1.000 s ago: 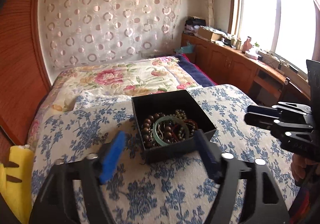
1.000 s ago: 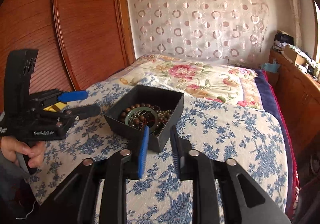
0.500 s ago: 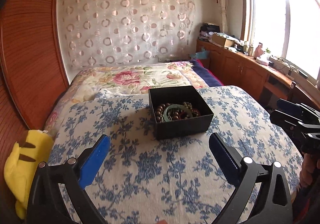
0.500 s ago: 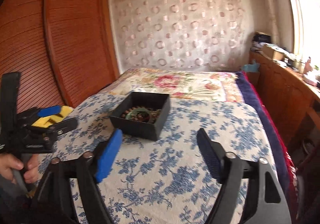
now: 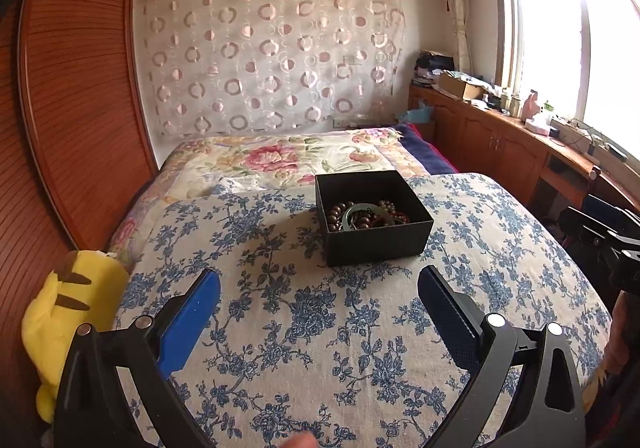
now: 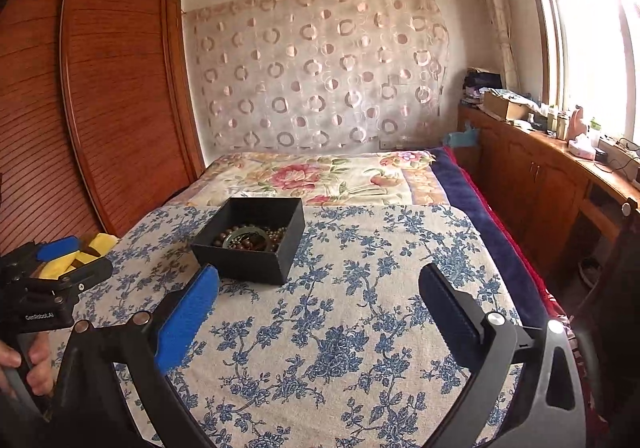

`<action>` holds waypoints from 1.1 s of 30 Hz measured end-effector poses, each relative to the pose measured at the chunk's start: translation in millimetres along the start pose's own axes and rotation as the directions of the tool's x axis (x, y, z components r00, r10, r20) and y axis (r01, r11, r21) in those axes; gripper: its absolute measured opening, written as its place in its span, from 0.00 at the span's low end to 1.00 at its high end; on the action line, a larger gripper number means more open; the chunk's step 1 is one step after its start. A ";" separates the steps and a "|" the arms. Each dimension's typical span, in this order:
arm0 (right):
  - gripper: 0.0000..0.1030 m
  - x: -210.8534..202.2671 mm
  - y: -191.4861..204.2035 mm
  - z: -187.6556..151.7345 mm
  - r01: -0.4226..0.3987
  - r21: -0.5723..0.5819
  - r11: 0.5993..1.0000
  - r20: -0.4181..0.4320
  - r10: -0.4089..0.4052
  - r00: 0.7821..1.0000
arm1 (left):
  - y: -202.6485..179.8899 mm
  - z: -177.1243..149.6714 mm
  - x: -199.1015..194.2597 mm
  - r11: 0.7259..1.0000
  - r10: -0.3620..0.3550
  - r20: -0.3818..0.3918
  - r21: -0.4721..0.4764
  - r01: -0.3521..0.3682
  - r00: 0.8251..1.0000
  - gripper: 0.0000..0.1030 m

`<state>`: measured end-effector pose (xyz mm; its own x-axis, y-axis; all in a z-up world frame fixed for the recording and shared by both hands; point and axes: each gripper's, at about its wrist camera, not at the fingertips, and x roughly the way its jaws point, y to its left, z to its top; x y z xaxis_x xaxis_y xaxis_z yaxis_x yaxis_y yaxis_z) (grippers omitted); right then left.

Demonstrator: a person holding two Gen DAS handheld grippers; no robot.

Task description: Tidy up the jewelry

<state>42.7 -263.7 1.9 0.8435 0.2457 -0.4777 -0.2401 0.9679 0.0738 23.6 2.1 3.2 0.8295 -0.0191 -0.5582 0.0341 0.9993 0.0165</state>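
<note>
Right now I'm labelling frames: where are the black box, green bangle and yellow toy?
black box [image 5: 380,244], left wrist view, front wall
green bangle [image 5: 349,213], left wrist view, left rim
yellow toy [image 5: 60,312], left wrist view, body

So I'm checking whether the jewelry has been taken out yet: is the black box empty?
No, the black box holds a green bangle lying among brown bead bracelets.

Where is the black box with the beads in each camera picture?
Left wrist view: the black box sits right of centre on the blue-flowered cloth, beyond the open left gripper.
Right wrist view: the black box sits left of centre, just past the right gripper's blue finger.
Shared landmark: the circle-patterned curtain on the far wall, behind the box in both views.
</note>
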 end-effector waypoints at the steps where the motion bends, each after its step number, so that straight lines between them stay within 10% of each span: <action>1: 0.98 0.1 1.7 -0.2 0.000 -0.003 1.000 0.001 0.000 1.000 | 0.3 -0.1 -0.3 1.000 0.000 0.002 0.000 0.000 1.000 0.93; 33: 0.98 -2.2 6.9 -3.9 -0.004 -0.009 1.000 0.014 0.004 1.000 | -5.1 -1.3 -4.9 1.000 0.015 0.031 -0.003 -0.015 0.999 0.93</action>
<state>37.4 -257.8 0.1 0.8492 0.2499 -0.4653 -0.2476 0.9665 0.0673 18.6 -2.8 4.8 0.8467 -0.0048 -0.5321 0.0199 0.9995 0.0227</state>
